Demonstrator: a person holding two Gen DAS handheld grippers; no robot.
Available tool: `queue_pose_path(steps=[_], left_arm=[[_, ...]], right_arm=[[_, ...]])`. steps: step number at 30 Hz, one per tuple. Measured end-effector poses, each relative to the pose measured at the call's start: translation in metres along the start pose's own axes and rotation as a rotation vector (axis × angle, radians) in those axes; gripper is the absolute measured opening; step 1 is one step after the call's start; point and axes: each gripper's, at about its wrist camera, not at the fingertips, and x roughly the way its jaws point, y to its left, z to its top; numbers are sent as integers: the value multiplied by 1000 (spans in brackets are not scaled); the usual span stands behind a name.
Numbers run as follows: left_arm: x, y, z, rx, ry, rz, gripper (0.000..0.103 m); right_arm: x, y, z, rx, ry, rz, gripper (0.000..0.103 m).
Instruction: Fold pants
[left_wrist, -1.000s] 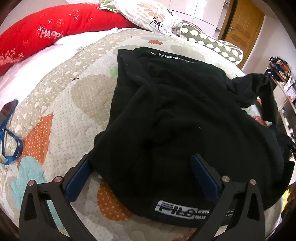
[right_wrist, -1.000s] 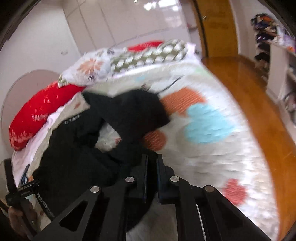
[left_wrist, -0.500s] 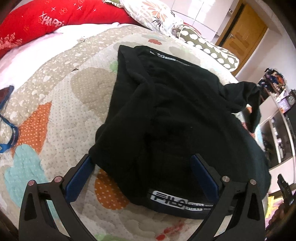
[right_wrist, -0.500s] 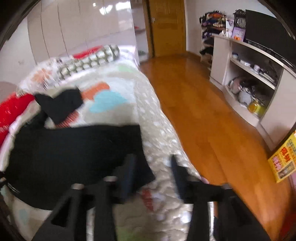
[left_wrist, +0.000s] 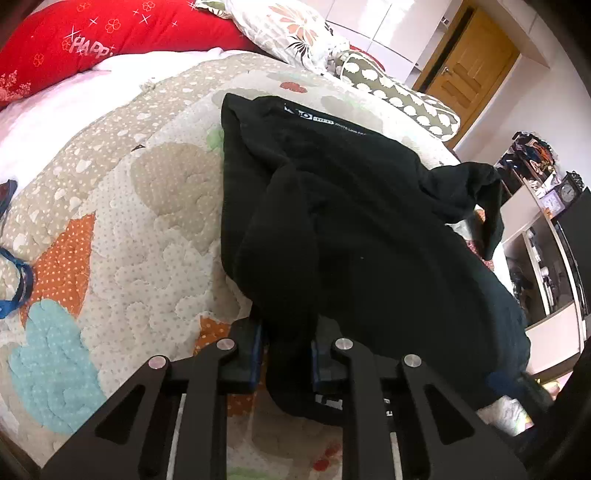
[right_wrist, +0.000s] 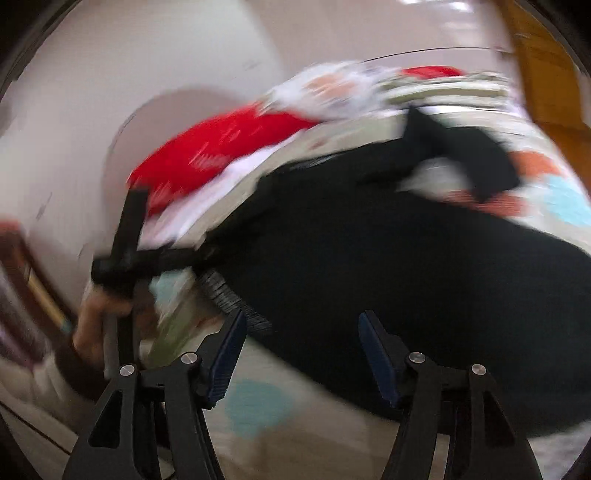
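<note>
Left wrist view: black pants (left_wrist: 354, 229) lie spread on quilted bedspread (left_wrist: 122, 229), waistband w/ white label toward far end by pillows, one leg end trailing off to the right. Near edge of fabric bunched into a fold that runs down between the blue pads (left_wrist: 255, 354) of left claw (left_wrist: 286, 350). Left claw clamped on that fold, jaws drawn close w/ cloth between. Red pillow (left_wrist: 110, 40) at head of bed, floral pillow (left_wrist: 280, 33) beside it, brown patterned pillow (left_wrist: 402, 99) farther right. Blue strap (left_wrist: 18, 288) on bedspread at left edge. Wooden door (left_wrist: 469, 74) beyond bed; shelf unit (left_wrist: 535, 236) at right.

Right wrist view: heavily blurred. Pants (right_wrist: 388, 266) show as dark mass across bedspread (right_wrist: 258, 406). Right claw (right_wrist: 301, 354) apart, jaws wide, blue pads (right_wrist: 227, 354) just over near edge of fabric; contact w/ cloth cannot be told thru blur, nothing between pads but pants and quilt below. Left claw (right_wrist: 199, 258) seen at far left, gripped by person's hand (right_wrist: 96, 325). Red pillow (right_wrist: 221, 147) behind
</note>
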Motion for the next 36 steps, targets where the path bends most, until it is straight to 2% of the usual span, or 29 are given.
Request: queue_pose_path(steps=[5, 6, 7, 8, 9, 10, 11, 14, 16, 17, 19, 20, 21, 22, 23, 24, 27, 29, 30, 32, 34, 36], left_arm=[[-8, 5, 2, -26, 1, -32, 16], [-10, 7, 2, -25, -1, -33, 16], [-11, 8, 1, -24, -1, -32, 15], [-14, 8, -1, -23, 0, -34, 15], [-17, 9, -3, -23, 2, -38, 15], [-21, 11, -5, -22, 3, -37, 15], [-28, 13, -9, -25, -1, -34, 15], [-42, 22, -25, -20, -16, -10, 15], [-38, 28, -33, -32, 11, 2, 18], [-33, 34, -37, -49, 39, 3, 26], [-31, 43, -40, -90, 53, -16, 32], [-35, 45, -40, -96, 55, -17, 38], [-40, 46, -39, -95, 52, -8, 43], [-46, 45, -38, -86, 43, 24, 56], [-55, 44, -35, -71, 21, 65, 59], [-61, 43, -34, -56, 4, 72, 59], [-83, 34, -22, -21, -66, 96, 64], [-89, 27, -13, 10, -101, 96, 72], [-89, 23, -8, 22, -108, 97, 73], [-88, 14, 5, 39, -121, 94, 76], [-83, 6, 18, 61, -125, 72, 84], [-71, -4, 33, 92, -121, 61, 84]], right_arm=[[47, 37, -1, -193, 69, -2, 63], [55, 40, -2, -226, 79, -25, 58], [62, 43, -4, -250, 93, -66, 48], [67, 44, -5, -259, 108, -107, 28], [66, 42, -4, -247, 104, -112, 16], [63, 43, -2, -223, 109, -72, 3], [59, 43, 1, -205, 121, -34, 3], [51, 59, -3, -256, 136, -8, 3], [56, 62, -8, -256, 159, 28, 3], [62, 62, -12, -260, 176, 33, 4], [66, 59, -14, -242, 185, 36, 7], [64, 55, -10, -210, 184, 64, 11], [58, 49, -4, -187, 181, 83, 24], [51, 46, 3, -179, 161, 77, 33], [39, 39, 12, -179, 122, 47, 49], [30, 31, 21, -179, 85, 12, 56], [7, -9, 50, -141, -9, -145, 66], [0, -45, 69, -81, -49, -273, 67], [-2, -59, 77, -53, -57, -312, 67], [-8, -88, 95, 5, -77, -356, 67], [-10, -107, 112, 27, -107, -388, 67], [-11, -129, 134, 74, -145, -418, 67]])
